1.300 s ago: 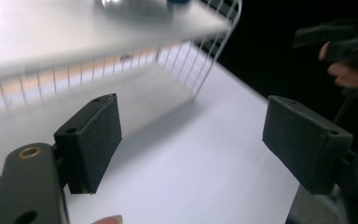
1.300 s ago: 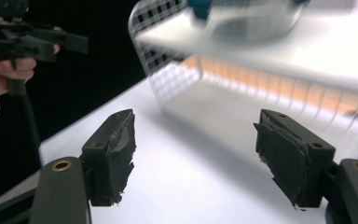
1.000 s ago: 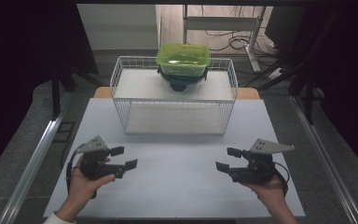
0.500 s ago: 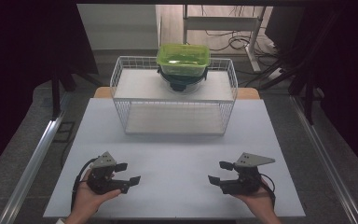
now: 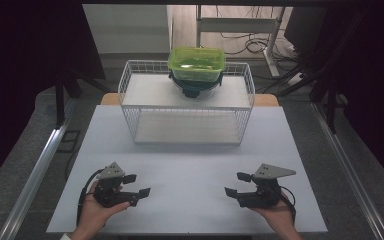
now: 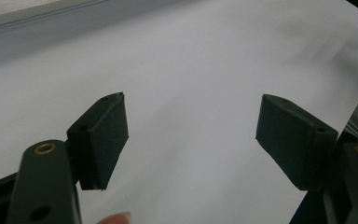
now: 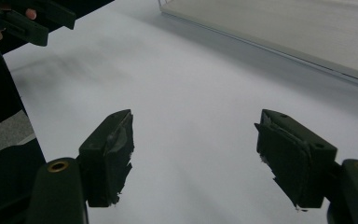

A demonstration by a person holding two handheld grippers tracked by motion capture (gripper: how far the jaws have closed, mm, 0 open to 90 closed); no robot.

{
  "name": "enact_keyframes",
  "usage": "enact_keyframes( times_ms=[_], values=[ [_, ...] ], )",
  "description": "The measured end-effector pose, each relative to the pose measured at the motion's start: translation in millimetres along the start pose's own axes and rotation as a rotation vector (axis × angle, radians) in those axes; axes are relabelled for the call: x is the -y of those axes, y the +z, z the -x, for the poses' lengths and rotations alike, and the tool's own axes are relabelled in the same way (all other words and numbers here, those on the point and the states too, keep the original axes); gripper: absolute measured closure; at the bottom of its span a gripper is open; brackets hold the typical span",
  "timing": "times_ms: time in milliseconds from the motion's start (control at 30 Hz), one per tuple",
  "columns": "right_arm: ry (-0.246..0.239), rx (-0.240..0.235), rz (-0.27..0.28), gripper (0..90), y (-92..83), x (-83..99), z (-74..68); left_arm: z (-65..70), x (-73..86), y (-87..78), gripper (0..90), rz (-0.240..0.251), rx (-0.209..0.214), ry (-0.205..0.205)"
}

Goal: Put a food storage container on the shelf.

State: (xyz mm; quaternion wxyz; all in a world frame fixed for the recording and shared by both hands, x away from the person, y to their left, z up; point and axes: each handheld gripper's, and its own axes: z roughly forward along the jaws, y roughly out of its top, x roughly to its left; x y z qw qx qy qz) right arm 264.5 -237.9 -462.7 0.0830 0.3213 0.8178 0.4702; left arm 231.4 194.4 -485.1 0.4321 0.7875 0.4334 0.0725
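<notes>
My left gripper [image 5: 139, 184] rests low over the white table [image 5: 190, 165] at the near left, held in a hand. Its jaws stand open with bare table between them, as the left gripper view [image 6: 191, 135] confirms. My right gripper [image 5: 235, 184] mirrors it at the near right, also open and holding nothing [image 7: 193, 149]. The two point toward each other across a gap. Far back, a clear container with a green lid [image 5: 196, 64] sits on a dark base [image 5: 195, 89] atop a white wire rack [image 5: 187, 106].
The wire rack spans the back middle of the table, and its lower edge [image 7: 270, 42] runs across the top of the right gripper view. The left gripper [image 7: 23, 18] appears at that view's upper left. A metal rail [image 5: 35, 175] runs along the table's left side.
Both hands have sunk toward the table and slid nearer its front edge. The jaws of both grippers stay apart, with nothing in them.
</notes>
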Motion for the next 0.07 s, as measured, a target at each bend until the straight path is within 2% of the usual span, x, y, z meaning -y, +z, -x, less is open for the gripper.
enact_keyframes(
  times_ms=[67],
  values=[
    [0.0,-0.002,-0.001,26.5,0.7,0.1,1.0,-1.1,0.8,1.5,23.9,-0.001,-0.007,0.001]
  ],
)
